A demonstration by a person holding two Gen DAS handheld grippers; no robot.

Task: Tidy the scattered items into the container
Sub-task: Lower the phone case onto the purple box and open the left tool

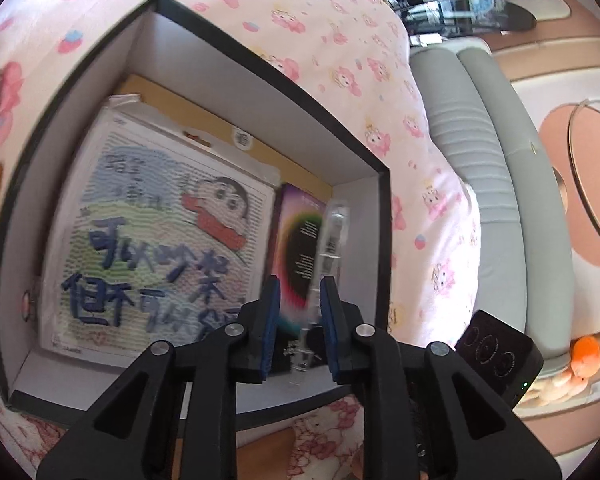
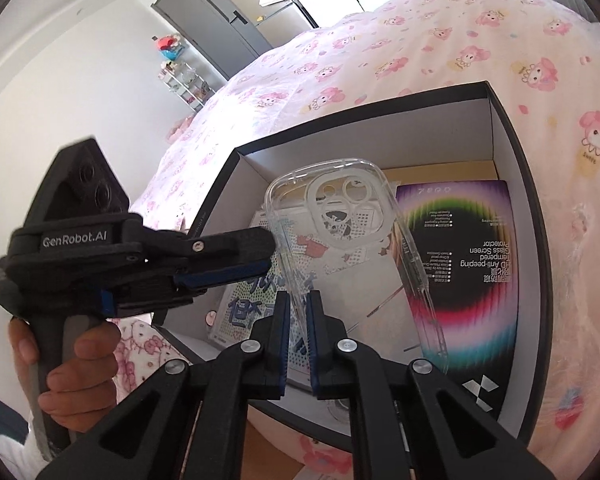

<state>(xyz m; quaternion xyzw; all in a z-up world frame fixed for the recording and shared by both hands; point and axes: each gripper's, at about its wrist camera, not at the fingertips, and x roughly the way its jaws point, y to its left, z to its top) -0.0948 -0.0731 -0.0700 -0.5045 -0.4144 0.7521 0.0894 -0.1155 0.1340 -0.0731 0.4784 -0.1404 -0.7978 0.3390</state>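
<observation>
Left wrist: the left gripper (image 1: pixel 300 300), jaws parted and empty, hovers over the box (image 1: pixel 284 80) on the bed (image 1: pixel 340 20), already holding a bead kit (image 1: pixel 152 232) and screen-protector pack (image 1: pixel 300 248)

Right wrist: the right gripper (image 2: pixel 297 320) pinches the clear phone case (image 2: pixel 340 232) above the box's near edge, unreleased

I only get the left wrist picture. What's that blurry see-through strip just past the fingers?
Observer: A clear phone case, edge-on to you. The right wrist view shows its flat back and camera cutout.
Operator: What's holding it up?
Observer: The right gripper, shut on the case's lower edge, above the open box.
Operator: And the dark rainbow card in the box?
Observer: A package lying flat. Its print reads "Tempered Glass Screen Protector".
</observation>
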